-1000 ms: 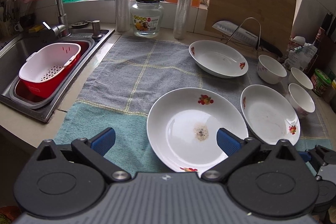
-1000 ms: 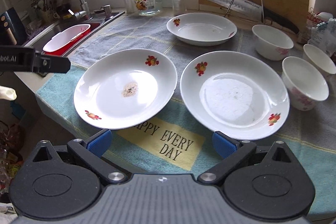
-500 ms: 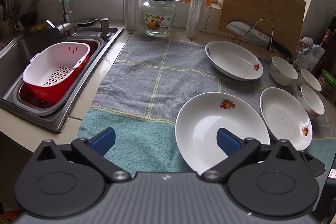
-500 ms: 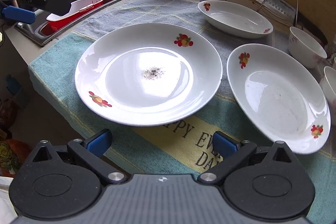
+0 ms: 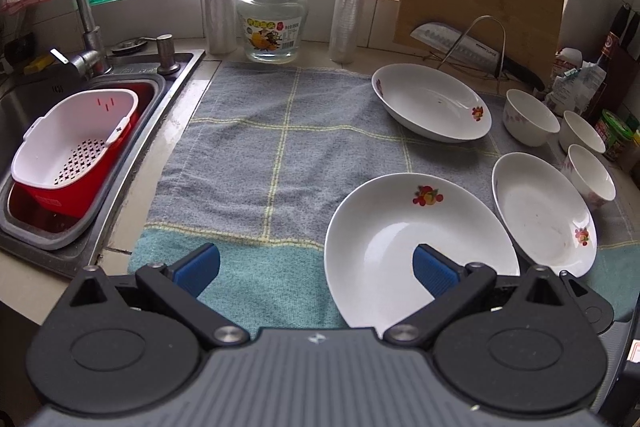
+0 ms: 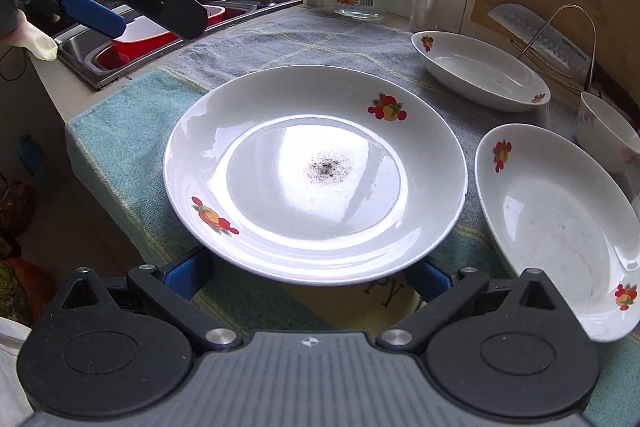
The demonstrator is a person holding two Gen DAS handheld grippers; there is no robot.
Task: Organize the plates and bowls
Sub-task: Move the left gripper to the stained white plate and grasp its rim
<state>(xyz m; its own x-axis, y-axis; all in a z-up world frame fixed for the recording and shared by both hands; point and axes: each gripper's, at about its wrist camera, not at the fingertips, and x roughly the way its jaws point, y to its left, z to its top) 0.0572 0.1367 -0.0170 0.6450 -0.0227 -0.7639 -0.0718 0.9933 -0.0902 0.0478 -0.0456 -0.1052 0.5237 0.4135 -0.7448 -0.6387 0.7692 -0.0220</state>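
Right wrist view: the right gripper is seen spread wide at the near rim of the big plate, nothing being gripped.
The big plate is laid on the towel; a second plate is set just right of it, a third plate farther back. The left gripper is held open over the towel, left of the big plate.

Left view: my camera looks from above the desk's front edge toward the window.
Right view: my camera sits low, close to the big plate.
Shared: plates, jar, sink.
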